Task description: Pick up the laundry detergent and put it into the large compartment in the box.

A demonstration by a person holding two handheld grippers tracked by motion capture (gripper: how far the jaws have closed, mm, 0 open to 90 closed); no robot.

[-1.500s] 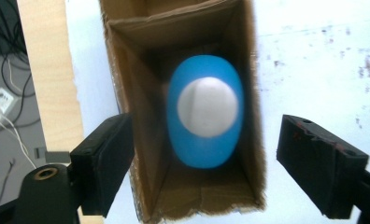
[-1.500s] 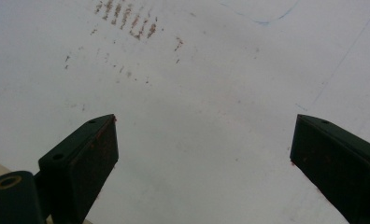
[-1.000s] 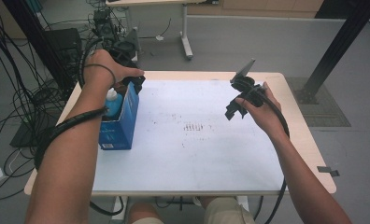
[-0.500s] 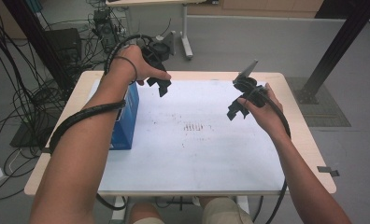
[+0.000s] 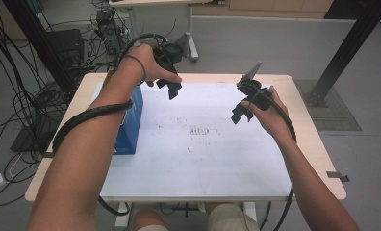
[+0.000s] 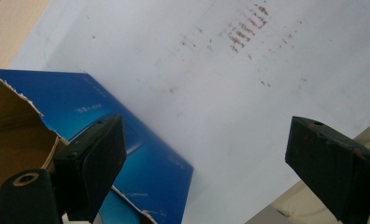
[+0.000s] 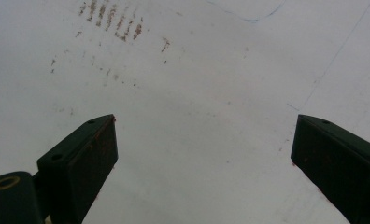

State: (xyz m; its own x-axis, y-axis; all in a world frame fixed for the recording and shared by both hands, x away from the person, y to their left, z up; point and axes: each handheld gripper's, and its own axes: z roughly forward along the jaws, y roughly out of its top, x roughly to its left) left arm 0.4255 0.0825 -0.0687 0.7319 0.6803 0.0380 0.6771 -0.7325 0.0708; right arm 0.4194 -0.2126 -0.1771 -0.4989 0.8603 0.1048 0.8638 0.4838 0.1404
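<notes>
The left gripper (image 5: pixel 171 88) hangs above the far left part of the table, its jaws wide apart with nothing between them. A second ago it was down at the open top of the blue box (image 5: pixel 131 126); half a second ago it had lifted off and swung toward the table's middle, and since then it has hardly shifted. Its jaws have just been opening, and they stand empty. In the left gripper view the blue box (image 6: pixel 127 140) lies below and to the left of the fingers, its torn cardboard mouth (brown inside) just past the left finger (image 6: pixel 96 161), while the right finger (image 6: pixel 332 161) hangs over the white sheet (image 6: pixel 230 112). The box itself stands where it stood before, at the left edge of the white sheet, now clear of the fingers and partly hidden by the person's left forearm (image 5: pixel 97 139) in the high view.

The right gripper (image 5: pixel 240 109) hovers over the right half of the sheet, as in both earlier pictures. Its jaws are spread wide and empty; ahead of the fingers in the right gripper view lies the sheet with a patch of brown marks (image 7: pixel 110 18) to the upper left.
</notes>
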